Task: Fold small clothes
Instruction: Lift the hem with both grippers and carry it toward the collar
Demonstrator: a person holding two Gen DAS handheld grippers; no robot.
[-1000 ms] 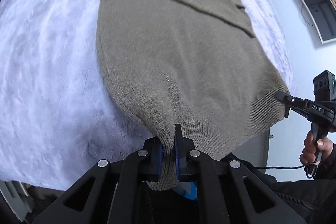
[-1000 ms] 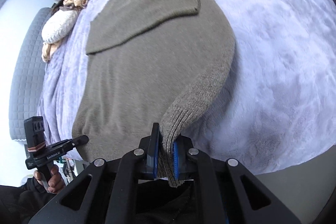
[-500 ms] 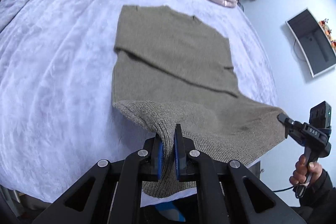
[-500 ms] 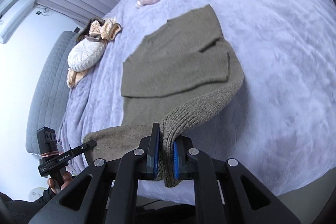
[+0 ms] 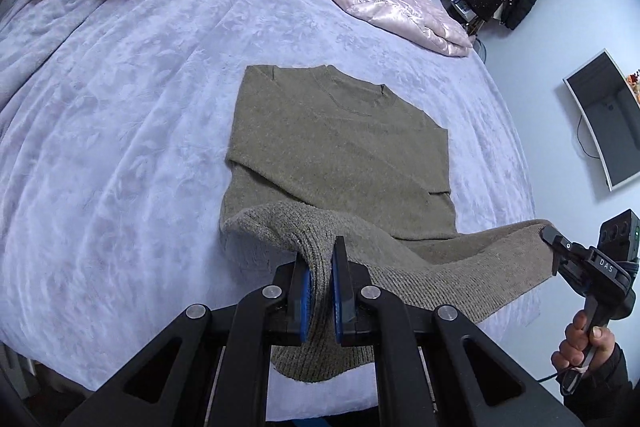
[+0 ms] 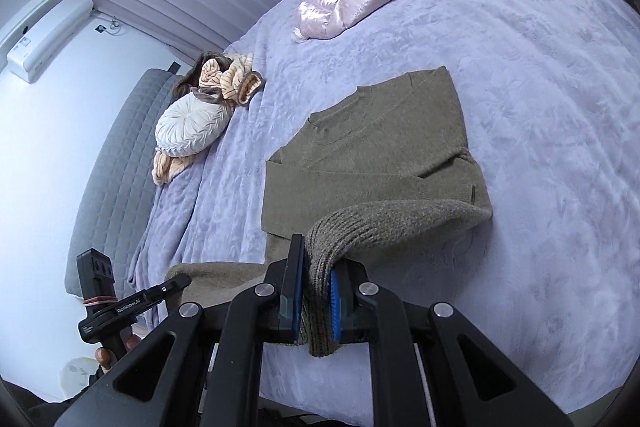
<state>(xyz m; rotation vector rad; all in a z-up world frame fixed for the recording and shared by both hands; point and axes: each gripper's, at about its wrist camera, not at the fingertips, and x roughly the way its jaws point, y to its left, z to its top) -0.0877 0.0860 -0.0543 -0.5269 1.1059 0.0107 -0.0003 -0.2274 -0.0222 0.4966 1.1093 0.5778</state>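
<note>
Both the left gripper and right gripper are clamped on the ribbed hem of the olive-brown knitted sweater, lifted just ahead of them.

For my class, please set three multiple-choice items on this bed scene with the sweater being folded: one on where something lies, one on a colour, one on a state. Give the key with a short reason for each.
1. Where does the pink jacket lie?
A. on the far side of the bed, beyond the sweater
B. on top of the sweater
C. on the floor

2. What colour is the sweater?
A. bright red
B. olive-brown
C. white

3. How is the sweater's near hem held?
A. flat on the bed, untouched
B. gripped by one gripper only
C. lifted, pinched at its two corners by both grippers

Key:
1 A, it sits past the sweater's neckline, apart from it.
2 B, the knit is olive-brown in both views.
3 C, the left gripper and right gripper each clamp a ribbed corner raised off the bed.
</note>
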